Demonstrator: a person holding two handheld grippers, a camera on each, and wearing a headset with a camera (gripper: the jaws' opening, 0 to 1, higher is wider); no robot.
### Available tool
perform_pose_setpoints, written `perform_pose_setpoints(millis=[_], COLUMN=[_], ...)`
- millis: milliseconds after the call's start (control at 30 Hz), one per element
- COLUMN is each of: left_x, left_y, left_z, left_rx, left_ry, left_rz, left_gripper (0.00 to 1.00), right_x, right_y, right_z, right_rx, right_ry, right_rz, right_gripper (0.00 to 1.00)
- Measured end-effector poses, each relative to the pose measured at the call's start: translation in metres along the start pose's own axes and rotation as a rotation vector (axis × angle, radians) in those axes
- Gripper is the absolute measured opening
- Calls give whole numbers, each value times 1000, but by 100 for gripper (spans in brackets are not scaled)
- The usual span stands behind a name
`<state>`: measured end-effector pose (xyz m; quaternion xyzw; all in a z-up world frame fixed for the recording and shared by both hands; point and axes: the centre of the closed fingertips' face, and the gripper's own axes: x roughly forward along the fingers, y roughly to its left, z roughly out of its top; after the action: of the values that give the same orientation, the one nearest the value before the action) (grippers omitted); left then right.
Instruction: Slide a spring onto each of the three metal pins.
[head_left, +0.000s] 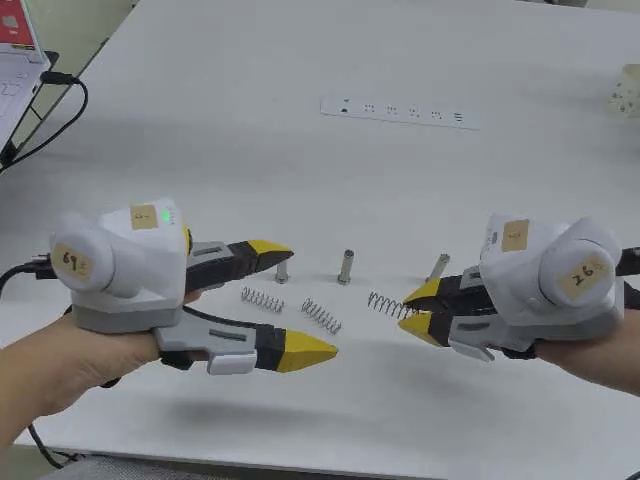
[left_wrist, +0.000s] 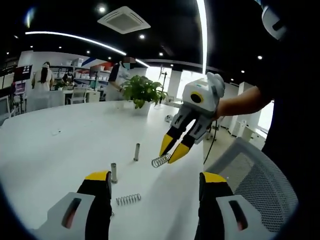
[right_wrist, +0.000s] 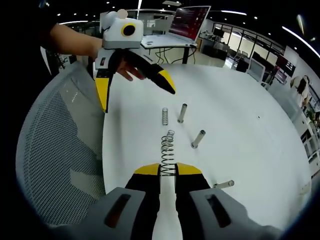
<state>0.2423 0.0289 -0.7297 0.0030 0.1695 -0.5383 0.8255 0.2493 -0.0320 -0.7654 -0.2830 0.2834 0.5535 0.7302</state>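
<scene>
yellow-tipped black jaws, silvery springs (head_left: 321, 315), grey metal pins (head_left: 346, 266), plain white table (head_left: 250, 120)

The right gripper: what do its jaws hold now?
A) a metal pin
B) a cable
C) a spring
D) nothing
C: the right gripper is shut on one end of a spring, which sticks out ahead of its yellow tips.
</scene>
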Motion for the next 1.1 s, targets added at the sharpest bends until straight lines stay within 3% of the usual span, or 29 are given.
perform_pose_setpoints(millis=[367, 900, 1100], left_x=[23, 30, 32], left_y=[-9, -18, -20], left_z=[5, 0, 3], left_rx=[26, 33, 26], left_ry=[18, 46, 30], left_rz=[-76, -120, -128], left_gripper=[48, 29, 24], right_x=[-2, -2, -2], right_y=[15, 21, 23], right_z=[20, 26, 28], right_rx=[-62, -136, -151], right_ry=[-49, -57, -60], right_rz=[55, 90, 100], right_gripper=[8, 8, 8])
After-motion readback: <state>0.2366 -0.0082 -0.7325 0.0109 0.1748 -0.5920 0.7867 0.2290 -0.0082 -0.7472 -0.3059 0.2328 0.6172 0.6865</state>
